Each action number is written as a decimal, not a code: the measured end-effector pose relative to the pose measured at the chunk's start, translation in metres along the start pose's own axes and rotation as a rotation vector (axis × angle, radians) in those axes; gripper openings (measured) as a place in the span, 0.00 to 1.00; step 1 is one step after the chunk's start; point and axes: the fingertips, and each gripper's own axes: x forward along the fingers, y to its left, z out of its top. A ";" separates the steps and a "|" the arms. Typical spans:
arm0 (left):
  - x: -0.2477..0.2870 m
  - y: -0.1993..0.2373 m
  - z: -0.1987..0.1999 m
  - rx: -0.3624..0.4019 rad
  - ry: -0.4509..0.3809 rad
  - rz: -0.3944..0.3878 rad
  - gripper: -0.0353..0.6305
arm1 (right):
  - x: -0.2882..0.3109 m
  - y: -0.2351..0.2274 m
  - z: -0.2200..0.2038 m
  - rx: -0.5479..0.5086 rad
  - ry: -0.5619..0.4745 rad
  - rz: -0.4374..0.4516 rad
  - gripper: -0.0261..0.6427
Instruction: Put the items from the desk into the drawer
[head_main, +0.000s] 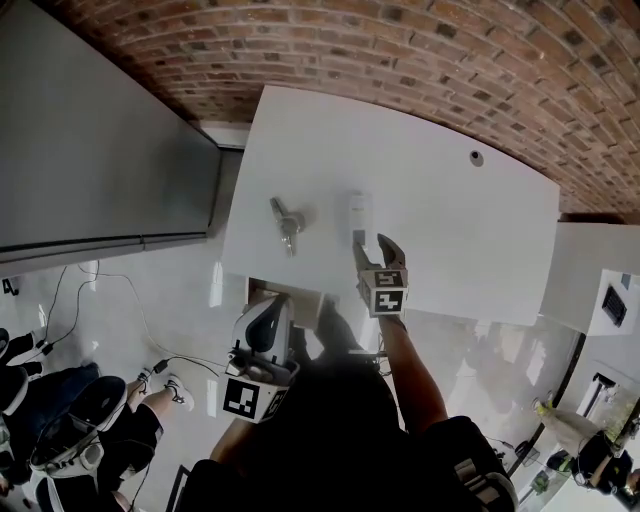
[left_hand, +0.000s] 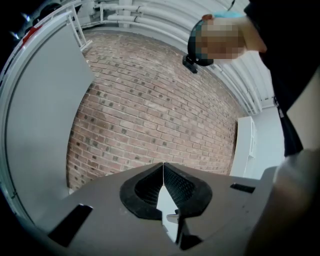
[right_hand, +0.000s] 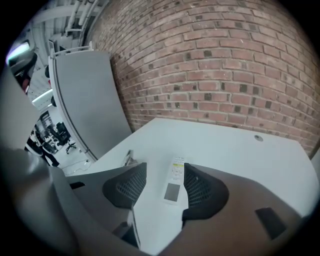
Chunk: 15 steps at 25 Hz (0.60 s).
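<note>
A white remote (head_main: 360, 212) lies on the white desk (head_main: 450, 230), just beyond my right gripper (head_main: 374, 241). In the right gripper view the remote (right_hand: 174, 183) lies between the open jaws, nearer the right-hand pad (right_hand: 200, 189); I cannot tell whether it touches. A metal bunch of keys (head_main: 287, 223) rests to the left of the remote, and shows as keys (right_hand: 128, 158) past the left jaw. My left gripper (head_main: 270, 318) hangs below the desk's front edge by the drawer (head_main: 300, 303). Its jaws (left_hand: 163, 167) are shut, tips together, holding nothing.
A grey partition (head_main: 100, 150) stands left of the desk and a brick wall (head_main: 400, 50) behind it. A cable hole (head_main: 476, 157) sits at the desk's far right. Cables (head_main: 110, 290) and a person's shoes (head_main: 165, 385) lie on the floor at the left.
</note>
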 end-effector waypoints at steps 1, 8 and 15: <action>0.002 0.004 -0.001 0.003 0.004 -0.003 0.06 | 0.008 -0.002 -0.005 0.010 0.016 -0.007 0.35; 0.007 0.029 -0.013 -0.024 0.039 0.022 0.06 | 0.061 -0.009 -0.040 0.045 0.131 -0.036 0.37; 0.004 0.043 -0.026 -0.026 0.071 0.033 0.06 | 0.093 -0.024 -0.065 0.050 0.210 -0.094 0.42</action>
